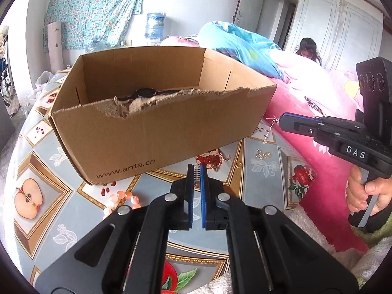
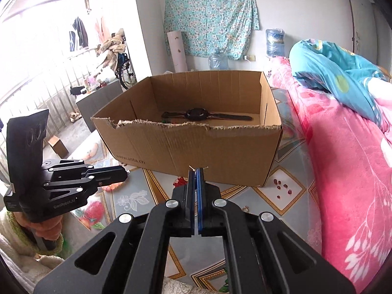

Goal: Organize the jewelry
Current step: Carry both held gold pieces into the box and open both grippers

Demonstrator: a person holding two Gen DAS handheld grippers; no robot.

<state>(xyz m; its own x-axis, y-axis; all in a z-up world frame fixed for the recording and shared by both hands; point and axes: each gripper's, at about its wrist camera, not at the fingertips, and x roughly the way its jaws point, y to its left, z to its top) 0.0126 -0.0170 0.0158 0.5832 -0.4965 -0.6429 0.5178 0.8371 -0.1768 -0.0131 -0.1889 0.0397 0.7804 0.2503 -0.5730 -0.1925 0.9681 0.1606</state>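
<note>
Fruit-print tablecloth (image 1: 49, 161): one cardboard box (image 1: 156, 132), one watch (image 2: 196, 114), two clamped tools.

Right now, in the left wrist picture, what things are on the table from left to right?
Peach bead bracelet → left gripper → small gold rings → chain hanging from the right gripper.

Daylight, bright and diffuse. Source: large window (image 2: 36, 56) at left of the right wrist view, blown out to white, with glare washing the railing beneath. Pink blanket (image 1: 316, 112) overexposed near its upper fold in the left wrist view. Shadows: soft, inside the cardboard box (image 2: 196, 132). Fisheye distortion: strong, straight walls bowed, black vignette at corners. Focus: sharp centrally; slight softness toward edges and on the box's near face in the right wrist view.
</note>
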